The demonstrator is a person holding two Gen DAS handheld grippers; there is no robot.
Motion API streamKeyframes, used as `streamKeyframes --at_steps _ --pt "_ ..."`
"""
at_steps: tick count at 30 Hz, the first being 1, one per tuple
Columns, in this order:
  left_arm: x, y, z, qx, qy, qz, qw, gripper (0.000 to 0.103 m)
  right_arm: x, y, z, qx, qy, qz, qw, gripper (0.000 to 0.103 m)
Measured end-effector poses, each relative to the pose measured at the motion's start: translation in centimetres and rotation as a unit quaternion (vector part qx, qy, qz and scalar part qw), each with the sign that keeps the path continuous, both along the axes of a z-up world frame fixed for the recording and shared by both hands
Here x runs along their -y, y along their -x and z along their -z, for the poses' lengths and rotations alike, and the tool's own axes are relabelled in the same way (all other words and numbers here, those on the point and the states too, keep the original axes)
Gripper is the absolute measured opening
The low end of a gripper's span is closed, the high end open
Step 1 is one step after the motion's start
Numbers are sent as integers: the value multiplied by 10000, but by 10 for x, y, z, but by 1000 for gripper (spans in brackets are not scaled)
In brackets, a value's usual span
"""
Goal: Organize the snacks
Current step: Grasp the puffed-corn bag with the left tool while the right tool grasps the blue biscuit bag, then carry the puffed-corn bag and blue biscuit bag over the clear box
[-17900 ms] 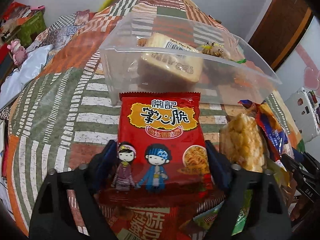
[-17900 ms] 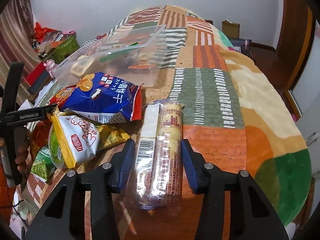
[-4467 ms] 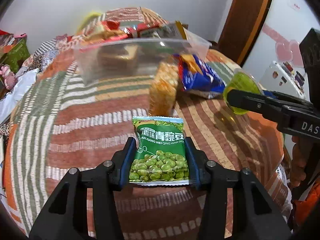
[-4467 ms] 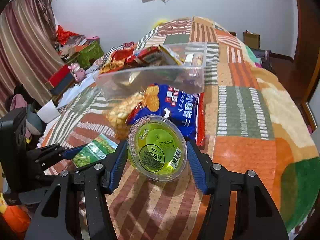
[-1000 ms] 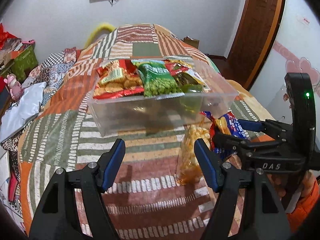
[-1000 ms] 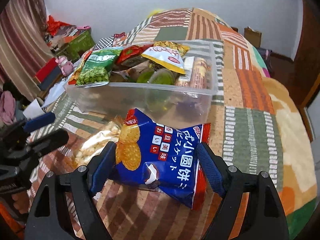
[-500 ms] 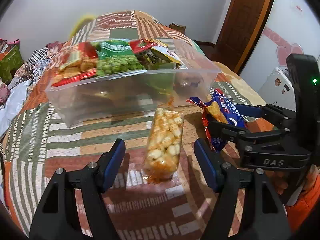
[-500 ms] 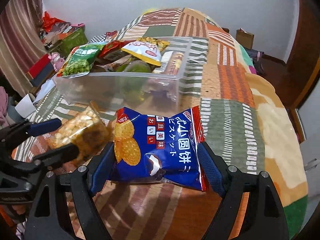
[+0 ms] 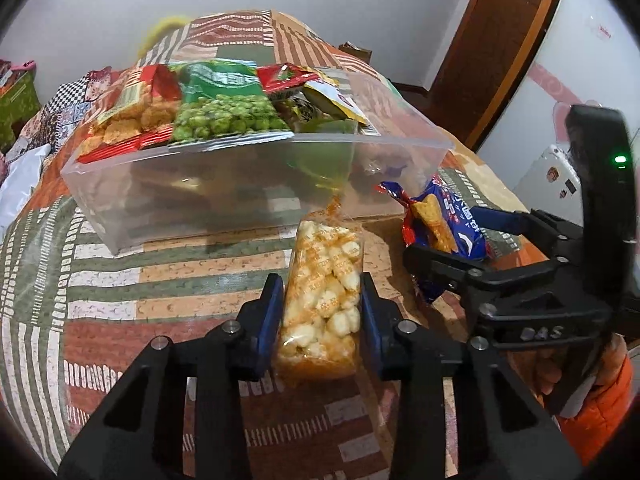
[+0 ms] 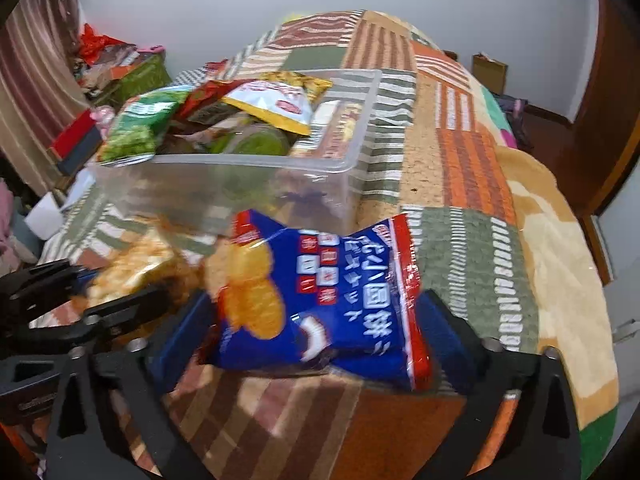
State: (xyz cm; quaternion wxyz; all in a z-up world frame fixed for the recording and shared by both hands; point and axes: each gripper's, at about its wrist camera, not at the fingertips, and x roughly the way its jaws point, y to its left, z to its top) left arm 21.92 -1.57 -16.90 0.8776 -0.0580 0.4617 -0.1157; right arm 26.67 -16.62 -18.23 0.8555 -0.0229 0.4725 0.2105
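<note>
Blue fingers (image 9: 271, 322) pinching popcorn bag (image 9: 322, 300).

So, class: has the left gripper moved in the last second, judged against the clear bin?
Yes. The left gripper has come forward toward the clear bin and shifted right, and its jaws have shut on the popcorn bag, which earlier lay off to their right.

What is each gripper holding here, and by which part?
Left gripper: clear popcorn packet, clamped across its lower sides. Right gripper: blue biscuit bag, pinched across its near end.
</note>
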Motion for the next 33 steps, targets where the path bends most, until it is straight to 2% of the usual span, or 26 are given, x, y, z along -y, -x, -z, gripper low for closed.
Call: streamKeyframes --at_steps 4,9,12,17,24,33 --pt "-5 5 -2 54 -5 -97 9999 36 5 -8 10 -296 -263 13 9992 103" --pt "-11 15 -8 154 -8 -214 9997 36 8 1 1 -134 -373 13 9992 81" --pt "-13 24 -17 301 0 -278 9992 36 8 9 -4 -10 -291 47 9996 76" --pt "-21 41 -38 575 56 -362 9977 36 12 21 -15 104 -464 51 9989 74" --pt "-42 44 -71 903 188 -636 9937 36 14 33 -52 566 -652 18 9963 74" --pt "-64 17 -95 1162 57 -933 9888 36 0 14 -81 1027 -767 -21 9918 74"
